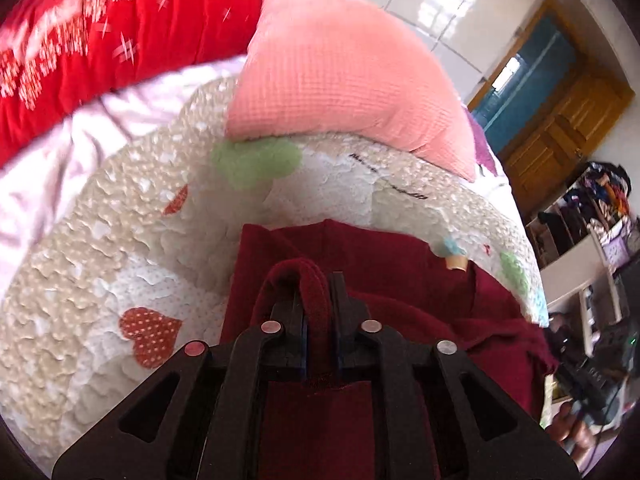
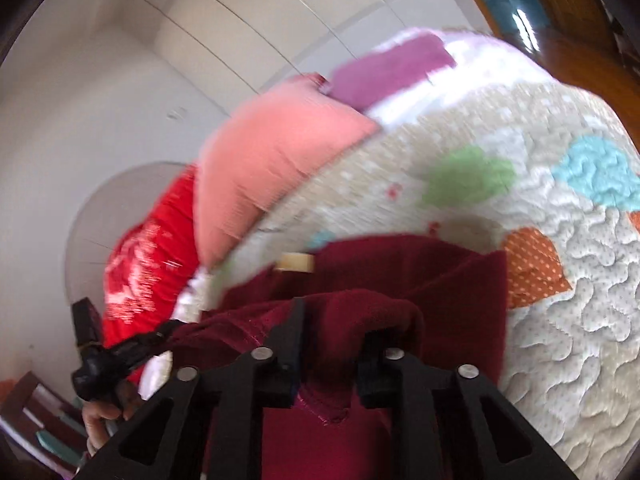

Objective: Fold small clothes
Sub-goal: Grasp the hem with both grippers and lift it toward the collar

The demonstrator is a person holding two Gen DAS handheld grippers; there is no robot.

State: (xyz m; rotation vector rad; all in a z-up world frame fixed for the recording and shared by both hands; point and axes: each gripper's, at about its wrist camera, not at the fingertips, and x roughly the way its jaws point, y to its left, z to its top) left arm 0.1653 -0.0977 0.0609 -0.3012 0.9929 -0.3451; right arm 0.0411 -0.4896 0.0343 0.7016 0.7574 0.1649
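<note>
The left gripper is nearly closed, its two black fingers pinching a thick rolled edge of the dark red garment, which loops up between them while the rest lies spread over the quilted bed cover with its heart patches. The right gripper stands a little wider but likewise clamps a bunched fold of the same garment, the cloth bulging over the fingertips and filling the gap between them. A pink pillow and a red blanket lie beyond the garment on the bed.
</note>
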